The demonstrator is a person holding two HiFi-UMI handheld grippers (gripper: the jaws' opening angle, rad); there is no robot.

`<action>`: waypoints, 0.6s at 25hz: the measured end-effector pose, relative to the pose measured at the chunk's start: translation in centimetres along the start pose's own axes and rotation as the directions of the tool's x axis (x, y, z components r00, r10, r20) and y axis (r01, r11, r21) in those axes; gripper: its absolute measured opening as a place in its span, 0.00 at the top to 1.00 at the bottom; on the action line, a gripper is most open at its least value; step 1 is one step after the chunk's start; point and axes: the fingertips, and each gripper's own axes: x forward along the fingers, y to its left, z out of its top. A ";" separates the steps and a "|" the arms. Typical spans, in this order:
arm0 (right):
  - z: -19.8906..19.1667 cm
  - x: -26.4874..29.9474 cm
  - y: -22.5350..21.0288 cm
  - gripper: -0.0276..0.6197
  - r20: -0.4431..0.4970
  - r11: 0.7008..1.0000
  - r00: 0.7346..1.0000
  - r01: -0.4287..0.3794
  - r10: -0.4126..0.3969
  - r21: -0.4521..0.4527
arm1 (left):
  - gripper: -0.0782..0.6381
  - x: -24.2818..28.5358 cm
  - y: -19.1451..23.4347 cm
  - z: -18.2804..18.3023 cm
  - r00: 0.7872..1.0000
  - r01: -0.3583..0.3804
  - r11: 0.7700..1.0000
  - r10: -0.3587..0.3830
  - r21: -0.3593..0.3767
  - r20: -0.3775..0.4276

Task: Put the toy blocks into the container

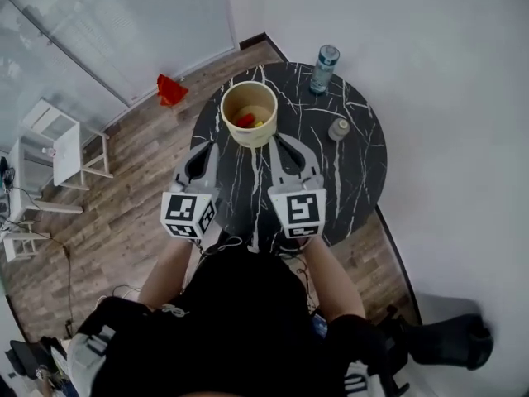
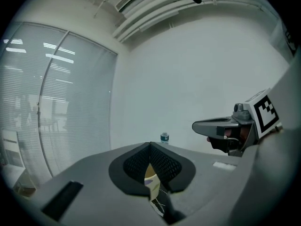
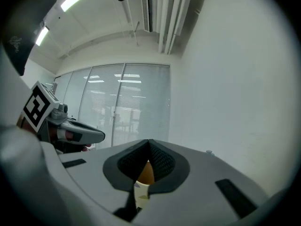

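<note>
Risk: both tongs point at the container (image 1: 249, 112) just ahead of their tips; I reckon a forward nudge could tip it on the table (image 1: 364, 164) and spill the blocks (image 1: 245, 120).
Left tongs (image 2: 150, 147): closed tight, pads together, nothing held.
Right tongs (image 3: 149, 145): closed likewise, empty.
Container: just beyond both tips, blocks inside.
Stray: red thing (image 1: 171, 89) on the floor past the Left tongs; whether it is a block, I cannot tell.
</note>
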 end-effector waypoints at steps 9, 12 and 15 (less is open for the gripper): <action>3.6 -2.6 -1.0 0.96 0.069 0.999 0.998 0.018 -0.015 -0.045 | 0.89 -1.3 -1.5 2.4 0.998 -0.007 1.000 0.007 0.004 0.062; 3.8 -2.9 -1.1 0.96 0.066 0.999 0.998 0.023 -0.019 -0.049 | 0.89 -1.6 -1.2 2.7 0.998 -0.018 1.000 0.018 0.002 0.067; 4.0 -2.9 -1.2 0.96 0.066 0.998 0.998 0.017 -0.013 -0.056 | 0.89 -1.7 -1.2 3.1 0.997 -0.024 1.000 0.024 0.007 0.071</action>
